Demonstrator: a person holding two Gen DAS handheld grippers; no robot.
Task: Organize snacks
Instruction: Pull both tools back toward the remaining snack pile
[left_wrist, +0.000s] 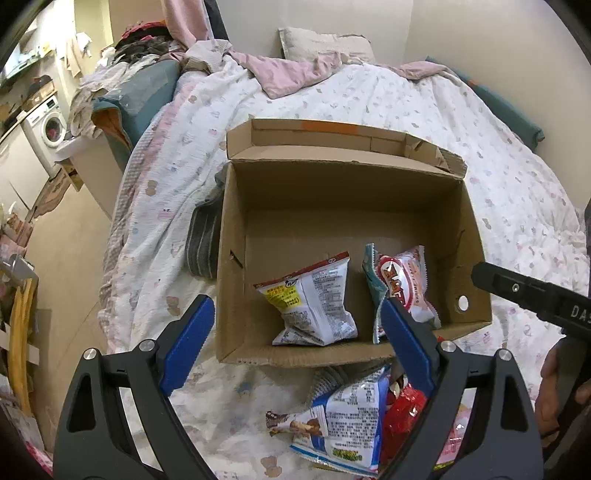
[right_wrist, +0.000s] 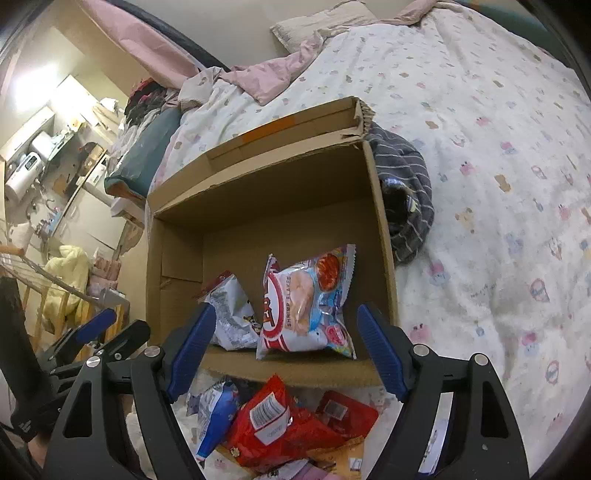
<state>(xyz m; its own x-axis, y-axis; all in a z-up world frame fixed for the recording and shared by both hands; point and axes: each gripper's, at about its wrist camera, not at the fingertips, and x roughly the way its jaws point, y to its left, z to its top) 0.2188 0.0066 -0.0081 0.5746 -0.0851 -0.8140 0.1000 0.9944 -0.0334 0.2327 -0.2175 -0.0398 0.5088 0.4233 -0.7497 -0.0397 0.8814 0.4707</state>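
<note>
Left tongs (left_wrist: 297, 332): black frame, blue ribbed pads, standing spread and pinching nothing; the right pad is overlapping the box's near rim in the left wrist view.

Right tongs (right_wrist: 286, 347): same build, also spread and empty, hanging above the box's near wall.

Snack pile (right_wrist: 280, 424): crinkled foil and plastic packets, red (right_wrist: 273, 421), blue-and-white (left_wrist: 351, 417) and a small brown one (left_wrist: 295, 426), lying loose on the bed just in front of the box; some are touching its near wall.

Box (left_wrist: 332, 356): open corrugated cardboard, rectangular, flaps folded back, far flap torn at one corner, orange tape on it. It is sitting on the bed.

White packet (left_wrist: 314, 299): puffy, printed back showing, leaning inside the box near the front wall.

Shrimp packet (right_wrist: 308, 299): glossy, red, white and pale blue, serrated edges, standing just beside the white packet. The back half of the box floor is lying bare.

Striped cloth (right_wrist: 406, 192): grey knit, bunched against the box's outer side wall.

Quilt (right_wrist: 480, 147): soft, white, small printed figures, covering the bed and giving open room on that side.

Pink blanket (left_wrist: 295, 70) and pillow (left_wrist: 325, 44): crumpled at the far end by the wall.

Washing machine (left_wrist: 48, 125): white, well apart, beyond the bed's edge.
</note>
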